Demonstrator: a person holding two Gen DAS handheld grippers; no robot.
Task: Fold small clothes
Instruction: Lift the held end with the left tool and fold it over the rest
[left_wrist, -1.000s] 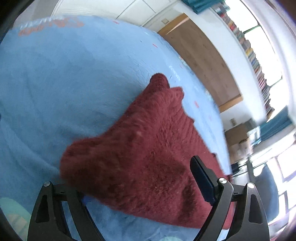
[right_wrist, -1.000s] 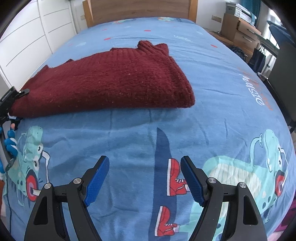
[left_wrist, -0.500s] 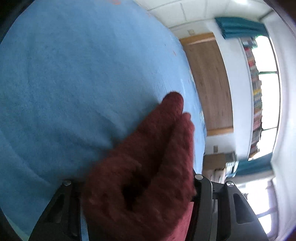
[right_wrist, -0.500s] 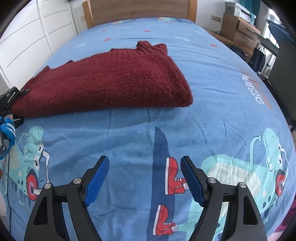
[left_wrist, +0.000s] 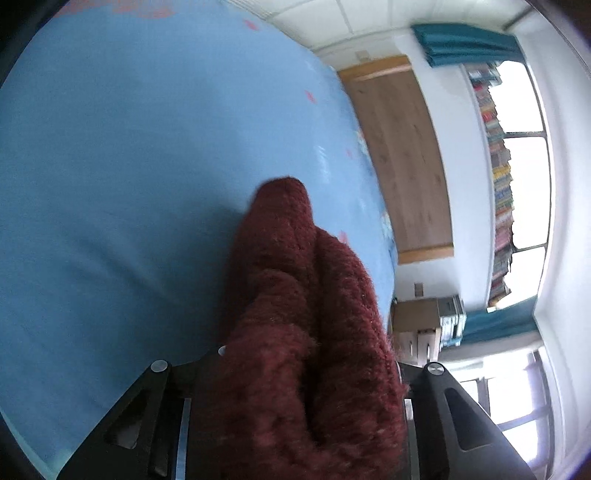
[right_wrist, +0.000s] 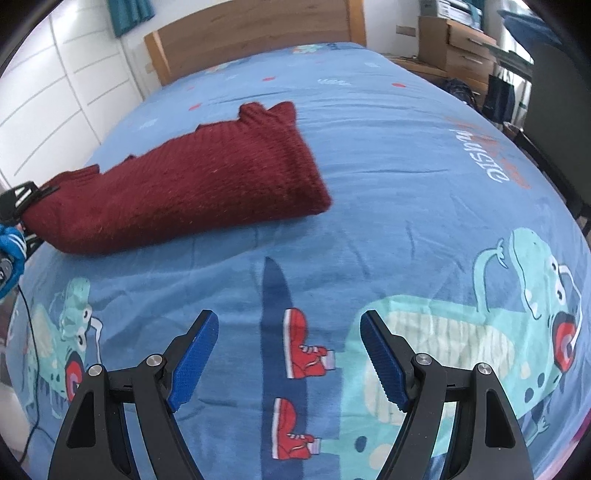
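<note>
A dark red knitted sweater lies folded lengthwise on the blue bed cover. My left gripper is shut on the sweater's near end, which bunches between the jaws and hides the pads; it also shows at the left edge of the right wrist view, lifting that end. My right gripper is open and empty, low over the cover in front of the sweater, apart from it.
The cover carries dinosaur and red shoe prints. A wooden headboard stands at the far end, white cupboards at left, a wooden drawer unit and a dark chair at right.
My left gripper has closed on the sweater's end and raised it, tilting the view. The sweater's left end has lifted and narrowed. My right gripper has risen slightly, still open.
</note>
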